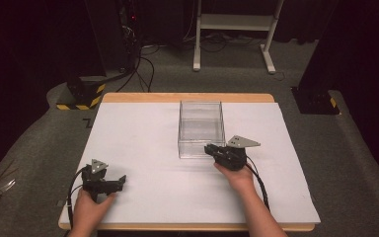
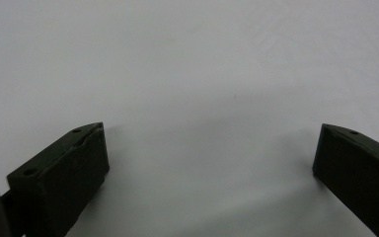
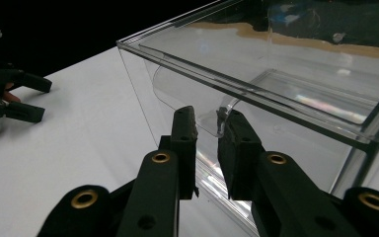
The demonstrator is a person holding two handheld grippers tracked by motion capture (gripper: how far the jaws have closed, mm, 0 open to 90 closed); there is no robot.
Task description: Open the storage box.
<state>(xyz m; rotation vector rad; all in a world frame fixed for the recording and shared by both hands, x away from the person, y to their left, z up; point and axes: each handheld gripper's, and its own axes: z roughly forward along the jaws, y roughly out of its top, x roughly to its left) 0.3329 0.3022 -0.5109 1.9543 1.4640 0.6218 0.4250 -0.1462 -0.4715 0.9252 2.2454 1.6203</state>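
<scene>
1. You work on a white sheet-covered table with a pale wooden rim [image 1: 187,97], set on grey carpet in a dark room; a white metal frame stand [image 1: 234,22] is at the upper centre of the high view.
2. One clear, open-topped rectangular plastic box [image 1: 201,128] sits just right of the frame's centre, nearer the far edge.
3. Your right gripper [image 3: 207,129], at the box's near right corner, has its jaws nearly closed, a narrow gap between; whether they pinch the clear wall, I cannot tell.
4. Your left gripper [image 2: 209,148], at lower left in the high view, rests with jaws spread wide, holding nothing.
5. Bare white sheet lies between both grippers.
</scene>
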